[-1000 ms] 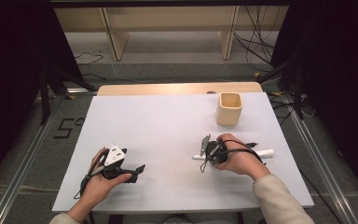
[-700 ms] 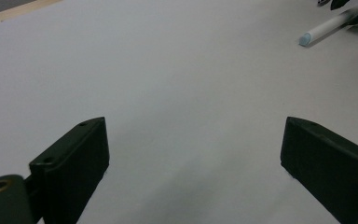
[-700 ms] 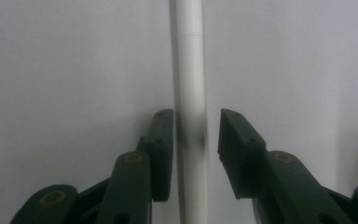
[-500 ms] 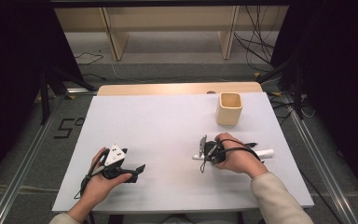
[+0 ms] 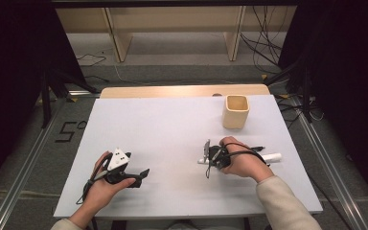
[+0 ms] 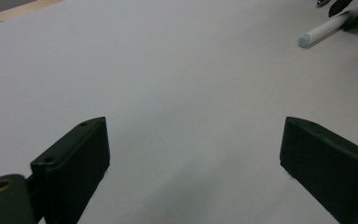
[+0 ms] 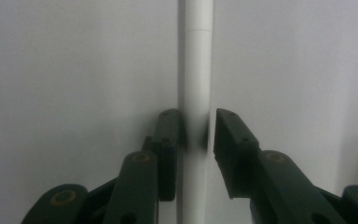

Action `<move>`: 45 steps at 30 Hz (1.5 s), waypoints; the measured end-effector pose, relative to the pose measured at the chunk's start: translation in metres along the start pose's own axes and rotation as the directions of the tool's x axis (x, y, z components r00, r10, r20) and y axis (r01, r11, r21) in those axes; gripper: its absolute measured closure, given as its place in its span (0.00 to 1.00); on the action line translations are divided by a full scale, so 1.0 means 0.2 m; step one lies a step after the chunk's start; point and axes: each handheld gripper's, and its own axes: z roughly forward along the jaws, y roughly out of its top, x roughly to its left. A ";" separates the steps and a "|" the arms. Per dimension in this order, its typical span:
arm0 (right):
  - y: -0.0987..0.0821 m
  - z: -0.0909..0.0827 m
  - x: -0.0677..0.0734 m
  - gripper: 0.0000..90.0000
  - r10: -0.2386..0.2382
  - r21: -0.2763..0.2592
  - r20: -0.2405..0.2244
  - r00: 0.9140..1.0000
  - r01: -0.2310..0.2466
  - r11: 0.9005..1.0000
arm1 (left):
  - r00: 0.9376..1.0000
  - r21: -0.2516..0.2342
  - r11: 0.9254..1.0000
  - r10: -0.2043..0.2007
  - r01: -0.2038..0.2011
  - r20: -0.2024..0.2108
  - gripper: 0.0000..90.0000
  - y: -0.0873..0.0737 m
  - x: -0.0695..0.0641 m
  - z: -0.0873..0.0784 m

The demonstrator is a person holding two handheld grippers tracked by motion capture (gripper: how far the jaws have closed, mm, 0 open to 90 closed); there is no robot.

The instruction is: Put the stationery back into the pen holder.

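Observation:
A white pen (image 5: 273,157) lies on the white table (image 5: 172,124) at the right, partly hidden under the person's right hand. In the right gripper view the pen (image 7: 195,70) runs straight up between the jaws of my right gripper (image 7: 196,135). These jaws have just been closing: the left pad meets the pen and a thin gap stays at the right pad. My right gripper (image 5: 209,158) points left, low over the table. My left gripper (image 5: 137,176) rests at the front left, its jaws (image 6: 193,158) wide open over bare table with nothing between them. The pen's tip (image 6: 324,29) lies far off.
A tan cup (image 5: 235,111) stands upright at the back right of the table, beyond the right hand. Cables trail from both grippers. A wooden strip (image 5: 182,91) borders the table's far edge, with shelf legs and cables on the floor behind.

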 end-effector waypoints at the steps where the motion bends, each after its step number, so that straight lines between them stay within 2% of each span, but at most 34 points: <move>1: 0.00 0.00 0.00 0.79 0.000 0.000 -0.002 1.000 0.000 1.000 | 1.000 0.001 1.000 0.000 0.000 0.000 0.09 0.00 0.00 0.00; 34: 0.00 0.01 -0.02 0.87 0.018 0.006 -0.043 0.999 -0.018 1.000 | 1.000 0.001 1.000 0.000 0.000 -0.007 0.09 0.00 0.00 0.00; 45: 0.00 0.00 -0.02 0.87 0.009 0.008 -0.038 0.999 -0.009 1.000 | 1.000 0.000 1.000 0.000 0.000 -0.006 0.09 0.00 0.00 0.00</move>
